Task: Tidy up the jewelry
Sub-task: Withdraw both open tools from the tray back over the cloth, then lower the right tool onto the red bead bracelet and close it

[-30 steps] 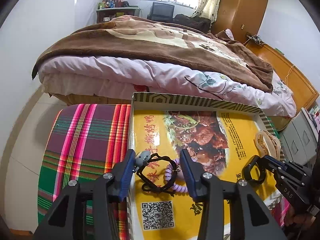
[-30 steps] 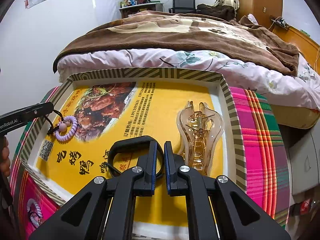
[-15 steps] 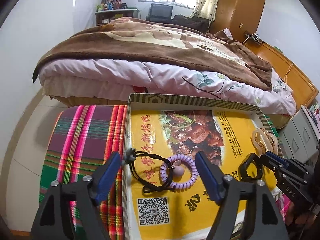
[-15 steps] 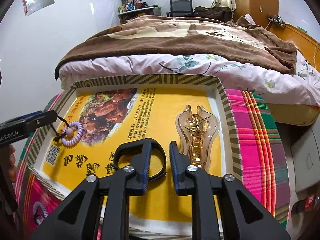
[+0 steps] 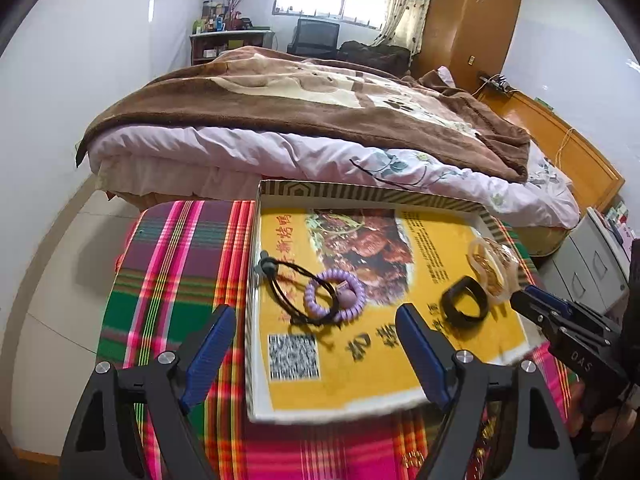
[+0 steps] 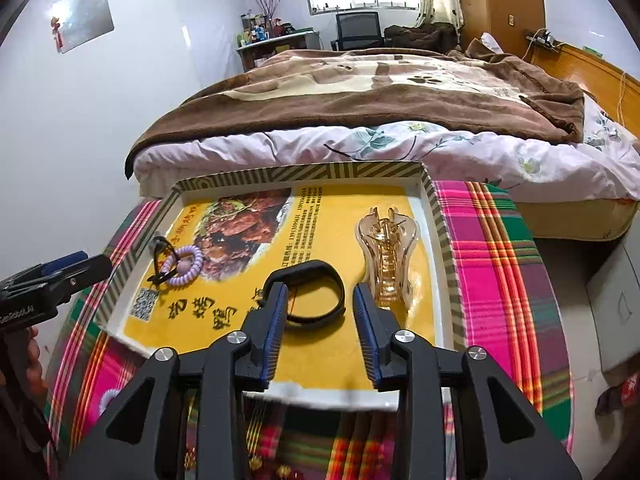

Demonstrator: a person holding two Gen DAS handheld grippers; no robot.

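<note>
A shallow box lid [image 5: 362, 191] [image 6: 438, 216] with a yellow printed bottom lies on a plaid cloth. In it lie a black cord hair tie [image 5: 289, 286] [image 6: 162, 258] and a purple spiral hair tie [image 5: 335, 295] [image 6: 185, 268] at the left, a black band [image 5: 464, 306] [image 6: 314, 294] in the middle, and a clear amber claw clip [image 5: 490, 270] [image 6: 386, 256] at the right. My left gripper [image 5: 316, 350] is open and empty, just short of the hair ties. My right gripper [image 6: 320, 320] is open and empty, just behind the black band.
The plaid cloth [image 5: 176, 264] [image 6: 492, 248] covers a small table. A bed with a brown blanket [image 5: 304, 112] [image 6: 400, 88] stands right behind it. Grey drawers [image 5: 592, 268] stand at the right. Another purple hair tie [image 6: 106, 396] lies on the cloth near the lid's front left corner.
My left gripper let go of the hair ties, opened wide and drew back. My right gripper opened off the black band, which now lies in the lid, and drew back.
</note>
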